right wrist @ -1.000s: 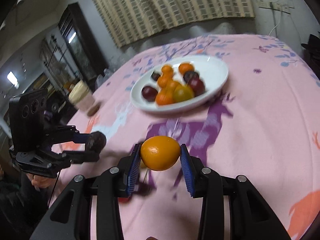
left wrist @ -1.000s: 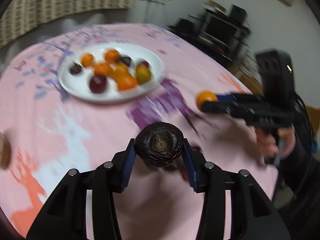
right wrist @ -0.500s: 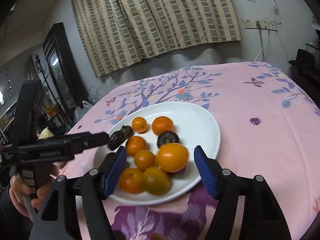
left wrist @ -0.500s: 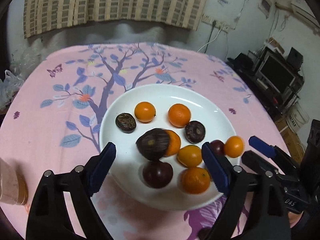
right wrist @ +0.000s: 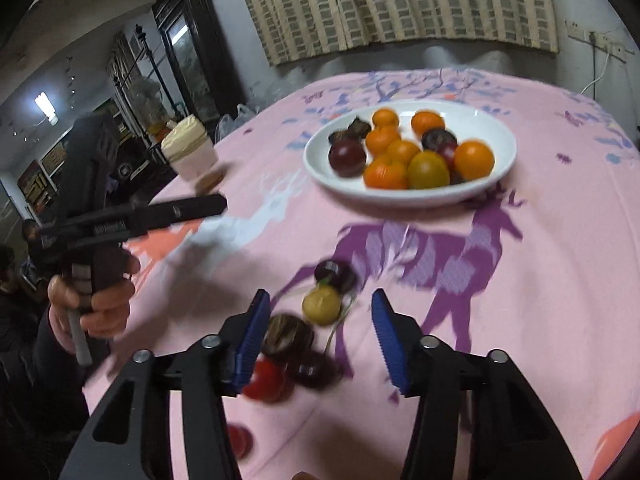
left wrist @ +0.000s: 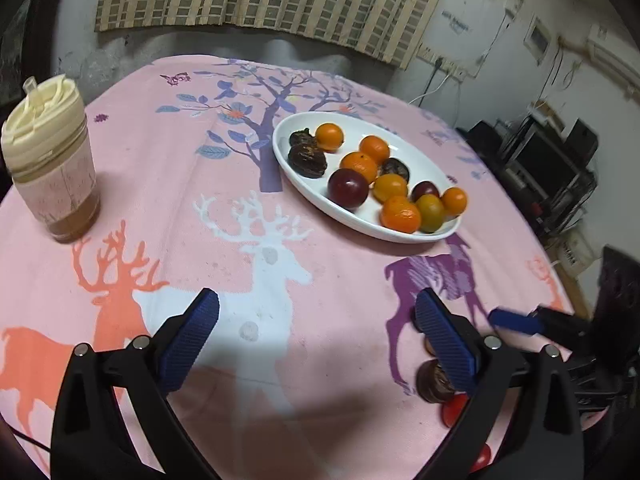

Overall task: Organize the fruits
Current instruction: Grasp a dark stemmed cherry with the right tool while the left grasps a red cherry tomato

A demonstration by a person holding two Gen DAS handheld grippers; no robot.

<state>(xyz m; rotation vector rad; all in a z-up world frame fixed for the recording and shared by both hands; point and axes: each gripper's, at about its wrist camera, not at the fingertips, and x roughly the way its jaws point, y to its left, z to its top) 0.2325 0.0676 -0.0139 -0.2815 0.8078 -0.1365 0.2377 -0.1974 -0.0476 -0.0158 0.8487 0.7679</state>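
Observation:
A white plate [left wrist: 424, 160] [right wrist: 496, 128] holds several oranges and dark fruits on the pink cloth. My left gripper [left wrist: 316, 336] is open and empty, well short of the plate. It shows at the left in the right wrist view [right wrist: 216, 205]. My right gripper [right wrist: 318, 336] is open and empty, low over loose fruits: a yellow fruit [right wrist: 321, 304], a dark fruit [right wrist: 335, 274], a brown one [right wrist: 286, 334] and a red one [right wrist: 266, 378]. In the left wrist view a brown fruit [left wrist: 432, 380] and a red one [left wrist: 454, 410] lie by my right finger.
A cream-lidded jar [left wrist: 50, 156] [right wrist: 192, 152] stands at the table's left. The pink tablecloth [left wrist: 248, 240] has deer prints. Dark shelves and electronics [left wrist: 540, 160] stand beyond the table's right edge.
Both grippers have pulled back from over the plate toward the near edge. The dark fruit and the orange they carried a second ago now lie on the plate. Both stay open.

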